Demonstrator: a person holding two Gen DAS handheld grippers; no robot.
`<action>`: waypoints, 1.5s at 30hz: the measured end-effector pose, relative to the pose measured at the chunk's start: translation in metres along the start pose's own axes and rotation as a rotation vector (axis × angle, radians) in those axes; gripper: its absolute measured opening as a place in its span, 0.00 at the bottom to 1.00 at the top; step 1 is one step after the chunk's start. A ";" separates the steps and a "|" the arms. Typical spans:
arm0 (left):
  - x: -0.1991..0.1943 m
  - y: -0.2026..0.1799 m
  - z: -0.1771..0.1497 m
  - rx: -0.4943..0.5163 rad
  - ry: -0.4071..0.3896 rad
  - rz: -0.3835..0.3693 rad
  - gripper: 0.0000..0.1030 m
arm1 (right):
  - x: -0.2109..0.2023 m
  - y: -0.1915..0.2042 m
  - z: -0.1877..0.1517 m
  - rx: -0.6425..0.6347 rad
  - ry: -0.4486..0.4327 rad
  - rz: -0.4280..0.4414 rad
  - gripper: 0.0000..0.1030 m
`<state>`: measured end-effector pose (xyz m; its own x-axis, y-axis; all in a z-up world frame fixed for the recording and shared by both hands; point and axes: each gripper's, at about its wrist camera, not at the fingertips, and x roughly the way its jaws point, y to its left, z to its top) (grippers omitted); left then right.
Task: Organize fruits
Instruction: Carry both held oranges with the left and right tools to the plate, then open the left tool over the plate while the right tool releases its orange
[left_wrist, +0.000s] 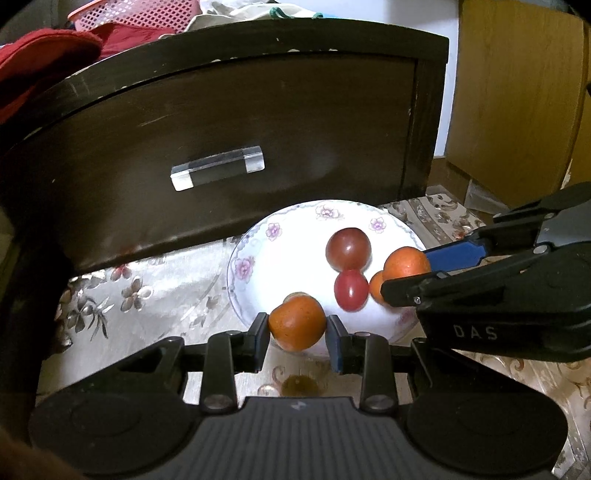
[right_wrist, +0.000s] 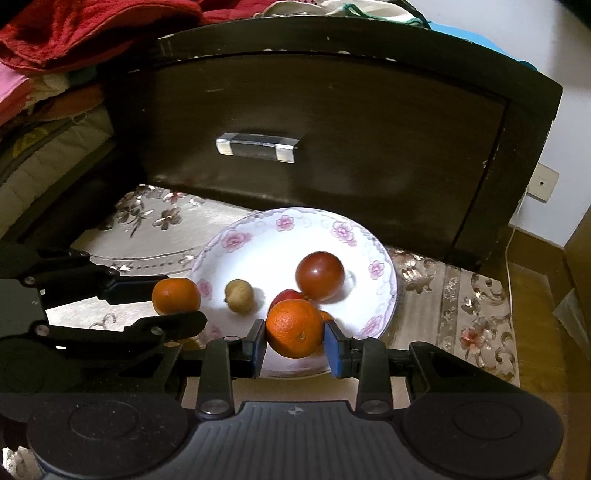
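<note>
The left gripper is clamped on an orange at the near left rim of the floral plate, its fingers pressed to both sides of the fruit. The right gripper grips a second orange above the plate's near edge. On the plate lie a dark red tomato, a smaller red fruit, another small orange fruit and a tan longan. The plate sits on a flowered cloth just before a dark wooden drawer with a clear handle.
</note>
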<state>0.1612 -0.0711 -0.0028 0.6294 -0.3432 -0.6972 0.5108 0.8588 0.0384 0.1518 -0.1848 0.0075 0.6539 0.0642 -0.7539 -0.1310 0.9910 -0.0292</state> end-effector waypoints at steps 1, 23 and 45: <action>0.002 0.000 0.001 0.003 -0.001 -0.001 0.37 | 0.001 -0.001 0.001 0.002 -0.001 -0.004 0.28; 0.041 -0.001 0.017 0.017 0.025 -0.001 0.37 | 0.032 -0.027 0.009 0.038 0.012 -0.019 0.30; 0.033 0.005 0.020 0.011 0.019 0.035 0.42 | 0.027 -0.021 0.011 0.004 -0.018 -0.042 0.37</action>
<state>0.1962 -0.0854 -0.0113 0.6353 -0.3059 -0.7091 0.4953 0.8659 0.0702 0.1806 -0.2023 -0.0049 0.6719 0.0249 -0.7402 -0.1000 0.9933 -0.0574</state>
